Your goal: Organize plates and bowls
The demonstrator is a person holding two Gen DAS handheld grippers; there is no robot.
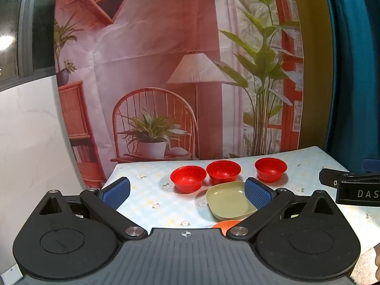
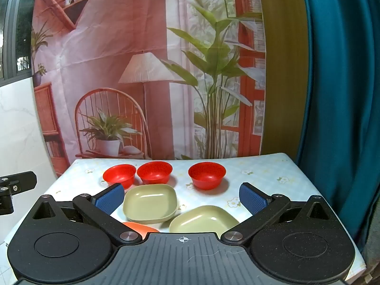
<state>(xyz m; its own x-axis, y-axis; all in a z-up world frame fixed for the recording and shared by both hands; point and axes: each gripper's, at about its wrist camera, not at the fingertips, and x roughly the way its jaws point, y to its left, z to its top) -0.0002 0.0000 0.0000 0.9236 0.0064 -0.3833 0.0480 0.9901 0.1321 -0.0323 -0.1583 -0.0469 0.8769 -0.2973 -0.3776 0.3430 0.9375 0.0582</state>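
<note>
The left gripper (image 1: 187, 191) is sitting wide open above the table (image 1: 147, 204), and its two blue pads (image 1: 115, 193) are holding nothing. The right gripper (image 2: 182, 198) is wide open too, and nothing is sitting between its blue pads (image 2: 109, 198).

Three red bowls are standing in a row near the far side of the table. In the right wrist view, the left red bowl (image 2: 120, 175) and the middle red bowl (image 2: 154, 171) are sitting just beside each other. The right red bowl (image 2: 207, 174) is standing a little apart from them. All three are standing upright.

Two green plates with raised edges are lying closer to the grippers. The left green plate (image 2: 150, 201) is lying just in front of the left and middle red bowls. The right green plate (image 2: 204, 219) is lying near it and is partly hiding behind the gripper body. In the left wrist view only one green plate (image 1: 229, 200) is showing.

An orange dish (image 2: 140, 228) is peeking out at the near edge of the table, mostly hidden by the gripper.

The table is wearing a pale checked cloth with little flowers, and a printed curtain (image 2: 142, 71) is hanging behind it
</note>
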